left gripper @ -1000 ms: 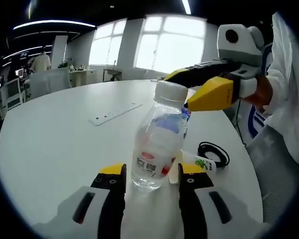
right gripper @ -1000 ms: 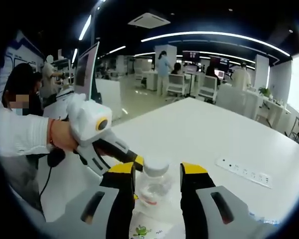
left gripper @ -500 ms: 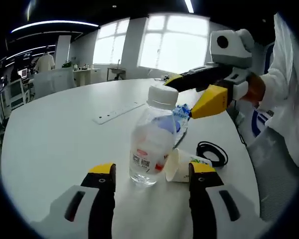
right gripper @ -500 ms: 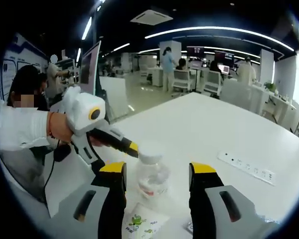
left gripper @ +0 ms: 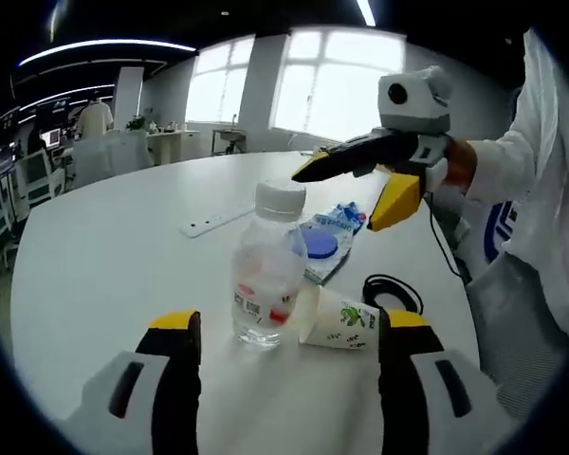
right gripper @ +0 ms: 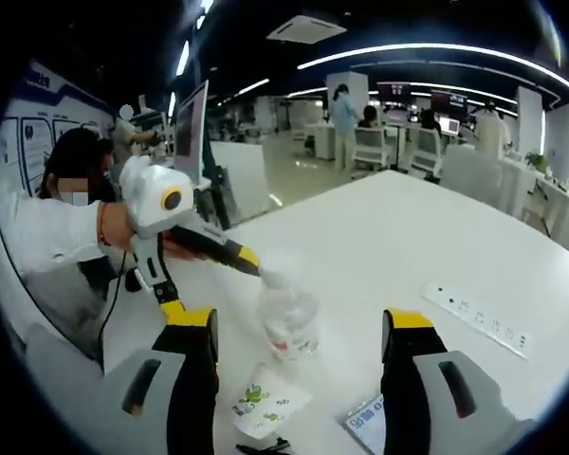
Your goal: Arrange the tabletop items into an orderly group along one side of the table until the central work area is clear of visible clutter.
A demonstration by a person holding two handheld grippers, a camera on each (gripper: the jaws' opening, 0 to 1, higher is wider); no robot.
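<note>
Bottle, clear plastic, white-capped [left gripper: 263,281] | probably light, slick, tippy; grip mid-body | left claw [left gripper: 286,334], right claw [right gripper: 300,332] both apart

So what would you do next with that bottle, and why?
Probably bring the open left gripper forward around the clear bottle and close on it. It stands upright, ungrasped, beside the tipped paper cup, so it could go to the table edge.

The clear glossy plastic bottle [left gripper: 262,282] has a matt white cap. Beside it lies a white paper cup [left gripper: 339,319] on the smooth matt white table [left gripper: 104,256].
</note>
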